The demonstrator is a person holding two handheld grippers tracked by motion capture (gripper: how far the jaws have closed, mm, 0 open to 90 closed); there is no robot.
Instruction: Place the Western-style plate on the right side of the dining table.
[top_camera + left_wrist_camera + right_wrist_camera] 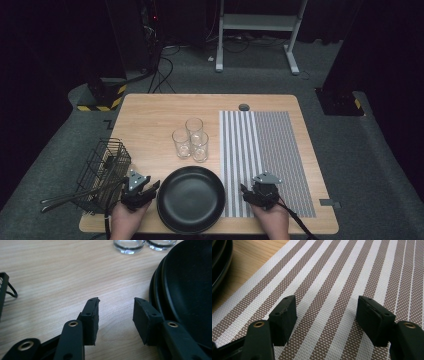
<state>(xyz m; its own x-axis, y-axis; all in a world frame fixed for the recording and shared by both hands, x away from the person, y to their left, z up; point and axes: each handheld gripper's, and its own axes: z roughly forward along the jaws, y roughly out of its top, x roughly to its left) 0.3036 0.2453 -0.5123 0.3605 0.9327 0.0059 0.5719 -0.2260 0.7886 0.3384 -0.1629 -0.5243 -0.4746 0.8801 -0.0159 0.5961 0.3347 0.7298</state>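
A black plate lies at the table's front middle; in the left gripper view its rim looks doubled, like two stacked plates. My left gripper sits low at the plate's left edge, open, with bare wood between its jaws; the right jaw is right beside the rim. My right gripper hovers over the front of the striped placemat, open, with nothing between its jaws. Three clear glasses stand clustered behind the plate.
A black wire basket stands at the front left corner, with dark utensil handles sticking out to the left. A small grey round cap sits at the table's far edge. The plate's edge lies left of the right gripper.
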